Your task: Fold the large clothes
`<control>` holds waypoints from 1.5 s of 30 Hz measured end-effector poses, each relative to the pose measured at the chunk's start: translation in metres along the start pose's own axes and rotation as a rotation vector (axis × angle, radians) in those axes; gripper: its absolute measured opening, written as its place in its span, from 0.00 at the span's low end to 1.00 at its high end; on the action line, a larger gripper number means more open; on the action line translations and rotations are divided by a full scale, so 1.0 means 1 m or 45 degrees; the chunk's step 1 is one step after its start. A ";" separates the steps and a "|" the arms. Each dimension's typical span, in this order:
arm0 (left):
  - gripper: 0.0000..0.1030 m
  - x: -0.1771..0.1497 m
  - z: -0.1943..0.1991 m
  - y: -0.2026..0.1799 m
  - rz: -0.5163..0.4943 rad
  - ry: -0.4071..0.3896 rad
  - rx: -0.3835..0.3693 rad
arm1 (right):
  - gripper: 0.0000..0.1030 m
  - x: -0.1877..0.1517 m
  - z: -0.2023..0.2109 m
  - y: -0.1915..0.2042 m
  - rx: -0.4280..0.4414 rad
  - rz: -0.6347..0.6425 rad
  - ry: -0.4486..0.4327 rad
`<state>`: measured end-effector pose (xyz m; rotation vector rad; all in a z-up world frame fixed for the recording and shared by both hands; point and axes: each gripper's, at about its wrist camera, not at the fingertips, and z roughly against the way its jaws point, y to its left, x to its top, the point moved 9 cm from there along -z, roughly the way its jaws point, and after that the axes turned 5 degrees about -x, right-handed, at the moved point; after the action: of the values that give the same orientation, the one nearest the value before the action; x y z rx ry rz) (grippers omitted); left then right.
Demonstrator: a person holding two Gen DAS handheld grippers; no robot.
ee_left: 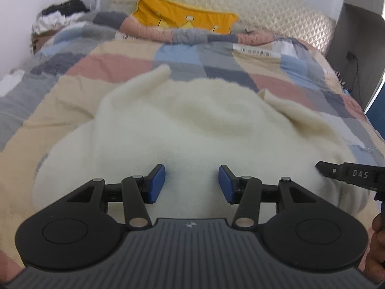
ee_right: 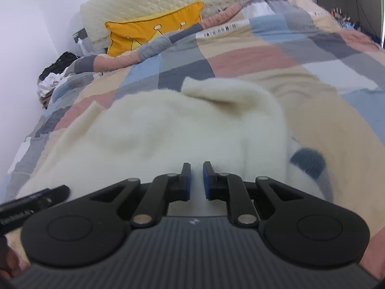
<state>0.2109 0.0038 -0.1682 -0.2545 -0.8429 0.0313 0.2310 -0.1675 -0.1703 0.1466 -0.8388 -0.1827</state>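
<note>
A cream fluffy sweater (ee_left: 187, 125) lies partly folded on the patchwork bedspread (ee_left: 120, 67); it also shows in the right wrist view (ee_right: 168, 130), with a dark grey patch (ee_right: 308, 161) at its right edge. My left gripper (ee_left: 192, 183) is open just above the sweater's near edge, nothing between the blue pads. My right gripper (ee_right: 197, 180) hovers over the sweater's near edge with its jaws nearly closed, a narrow gap with cream fabric behind it; whether it pinches the sweater is unclear. The right gripper's tip also shows at the right edge of the left wrist view (ee_left: 322, 166).
A yellow cushion (ee_left: 182, 16) leans on the quilted headboard (ee_left: 264, 7). A pile of dark and white clothes (ee_left: 62, 12) sits at the bed's far left corner. A grey side panel with a cable (ee_left: 356, 48) stands to the right.
</note>
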 end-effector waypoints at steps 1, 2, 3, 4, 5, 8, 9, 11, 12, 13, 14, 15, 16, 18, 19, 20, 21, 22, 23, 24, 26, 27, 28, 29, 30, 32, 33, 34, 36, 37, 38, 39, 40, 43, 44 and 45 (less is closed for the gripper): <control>0.54 -0.001 -0.002 0.002 0.018 0.006 -0.006 | 0.14 -0.001 -0.002 -0.001 0.003 -0.010 0.010; 0.54 -0.001 -0.003 0.004 0.032 0.009 -0.012 | 0.13 -0.002 -0.001 -0.002 0.010 -0.034 0.016; 0.54 -0.001 -0.003 0.006 0.048 0.011 -0.020 | 0.14 -0.003 0.001 -0.003 0.024 -0.070 0.018; 0.54 -0.002 -0.003 0.007 0.053 0.009 -0.025 | 0.14 -0.004 0.005 -0.005 0.037 -0.099 0.022; 0.54 -0.001 -0.002 0.007 0.053 0.008 -0.026 | 0.14 -0.005 0.009 -0.007 0.054 -0.133 0.028; 0.54 0.000 0.001 0.008 0.059 0.003 -0.029 | 0.14 -0.015 0.027 -0.009 0.124 -0.232 0.054; 0.54 0.002 0.003 0.009 0.061 0.001 -0.029 | 0.14 -0.020 0.032 -0.009 0.157 -0.265 0.072; 0.54 0.003 0.007 0.008 0.068 0.006 -0.031 | 0.15 -0.030 0.040 -0.008 0.217 -0.317 0.113; 0.54 0.003 0.010 0.007 0.081 0.013 -0.039 | 0.15 -0.035 0.042 -0.009 0.232 -0.344 0.138; 0.54 0.002 0.015 0.006 0.098 0.014 -0.050 | 0.15 -0.039 0.043 -0.010 0.236 -0.376 0.165; 0.54 0.002 0.020 0.005 0.115 0.012 -0.054 | 0.15 -0.042 0.044 -0.010 0.249 -0.397 0.192; 0.54 0.001 0.026 0.004 0.135 0.007 -0.058 | 0.15 -0.043 0.043 -0.007 0.275 -0.397 0.211; 0.54 0.001 0.033 0.004 0.153 0.001 -0.067 | 0.15 -0.043 0.043 -0.005 0.291 -0.403 0.229; 0.54 0.000 0.046 0.002 0.204 -0.007 -0.089 | 0.15 -0.045 0.038 -0.004 0.311 -0.443 0.261; 0.54 -0.001 0.053 0.001 0.228 -0.011 -0.097 | 0.25 -0.047 0.033 -0.005 0.315 -0.467 0.282; 0.54 -0.002 0.059 0.000 0.252 -0.010 -0.105 | 0.45 -0.049 0.030 -0.005 0.318 -0.490 0.300; 0.54 -0.005 0.064 -0.001 0.285 -0.007 -0.116 | 0.55 -0.051 0.026 -0.006 0.331 -0.518 0.312; 0.56 -0.008 0.068 -0.002 0.324 -0.003 -0.130 | 0.68 -0.052 0.024 -0.006 0.354 -0.539 0.316; 0.63 -0.011 0.073 -0.002 0.363 -0.002 -0.145 | 0.76 -0.053 0.021 -0.005 0.384 -0.562 0.325; 0.70 -0.015 0.076 -0.003 0.386 -0.001 -0.146 | 0.80 -0.054 0.018 -0.004 0.405 -0.581 0.331; 0.71 -0.023 0.079 -0.002 0.433 0.023 -0.145 | 0.82 -0.057 0.013 -0.004 0.418 -0.631 0.363; 0.72 -0.027 0.080 -0.001 0.453 0.033 -0.156 | 0.82 -0.060 0.011 -0.006 0.414 -0.666 0.388; 0.72 -0.030 0.079 0.000 0.478 0.050 -0.163 | 0.82 -0.062 0.011 -0.008 0.416 -0.702 0.407; 0.73 -0.033 0.078 0.002 0.500 0.065 -0.163 | 0.82 -0.067 0.010 -0.011 0.412 -0.740 0.428; 0.74 -0.036 0.076 0.004 0.521 0.084 -0.161 | 0.83 -0.073 0.008 -0.015 0.399 -0.786 0.459; 0.74 -0.041 0.072 0.007 0.549 0.111 -0.159 | 0.84 -0.083 0.002 -0.019 0.401 -0.874 0.528; 0.74 -0.043 0.070 0.008 0.567 0.120 -0.161 | 0.84 -0.086 -0.001 -0.020 0.418 -0.916 0.553; 0.74 -0.043 0.069 0.009 0.583 0.117 -0.166 | 0.84 -0.086 -0.004 -0.021 0.431 -0.953 0.559; 0.75 -0.044 0.068 0.011 0.591 0.095 -0.162 | 0.84 -0.084 -0.011 -0.022 0.428 -0.978 0.538; 0.76 -0.045 0.067 0.011 0.605 0.100 -0.156 | 0.84 -0.082 -0.015 -0.021 0.421 -0.970 0.530; 0.76 -0.046 0.066 0.011 0.624 0.104 -0.166 | 0.85 -0.080 -0.019 -0.020 0.421 -0.965 0.529; 0.76 -0.046 0.064 0.010 0.650 0.111 -0.187 | 0.85 -0.079 -0.023 -0.018 0.424 -0.961 0.531; 0.76 -0.046 0.062 0.010 0.679 0.121 -0.206 | 0.86 -0.077 -0.027 -0.016 0.429 -0.957 0.533; 0.79 -0.049 0.058 0.009 0.752 0.152 -0.261 | 0.86 -0.067 -0.026 -0.012 0.528 -0.977 0.499; 0.81 -0.050 0.057 0.010 0.776 0.163 -0.276 | 0.87 -0.061 -0.024 -0.010 0.597 -1.015 0.472; 0.83 -0.049 0.055 0.011 0.804 0.169 -0.302 | 0.87 -0.056 -0.021 -0.010 0.649 -1.058 0.443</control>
<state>0.1379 0.0197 -0.1718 -0.7312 -0.6063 0.5012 0.2091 -0.1639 -0.2265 0.9829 -0.4194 -0.6990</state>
